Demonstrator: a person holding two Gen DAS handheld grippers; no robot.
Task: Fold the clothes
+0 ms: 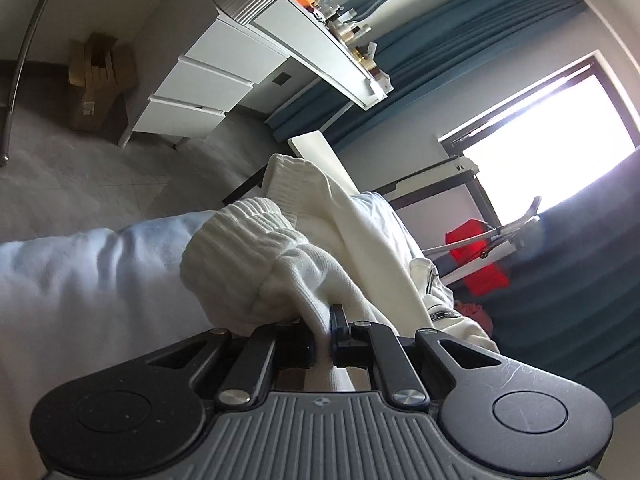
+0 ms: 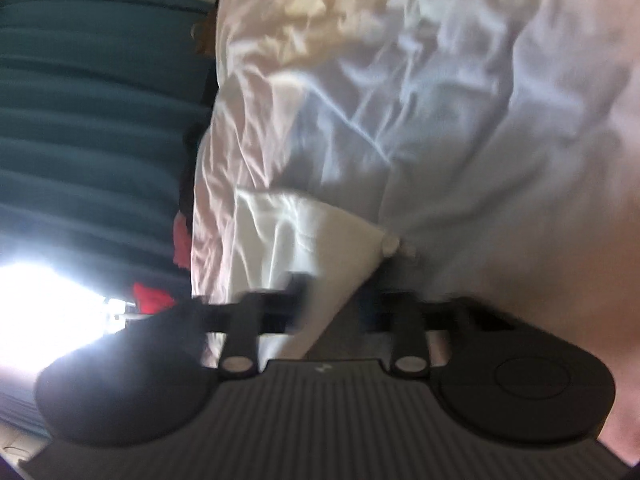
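A white sweatshirt with ribbed cuffs [image 1: 256, 248] lies bunched on a bed with a white sheet [image 1: 80, 264]. My left gripper [image 1: 323, 330] is shut on a fold of the sweatshirt just behind a ribbed cuff. In the blurred right wrist view, my right gripper [image 2: 340, 280] has its jaws apart around a white fabric corner [image 2: 304, 236] of the garment, over the crumpled white sheet [image 2: 440, 100]. Whether the fingers press on the fabric is unclear through the blur.
A white drawer desk [image 1: 208, 80] with small items on top stands across the grey floor, next to a cardboard box [image 1: 96, 80]. Teal curtains [image 1: 440, 40] and a bright window [image 1: 552, 140] are at the right. A red item [image 1: 476, 264] sits beside the bed.
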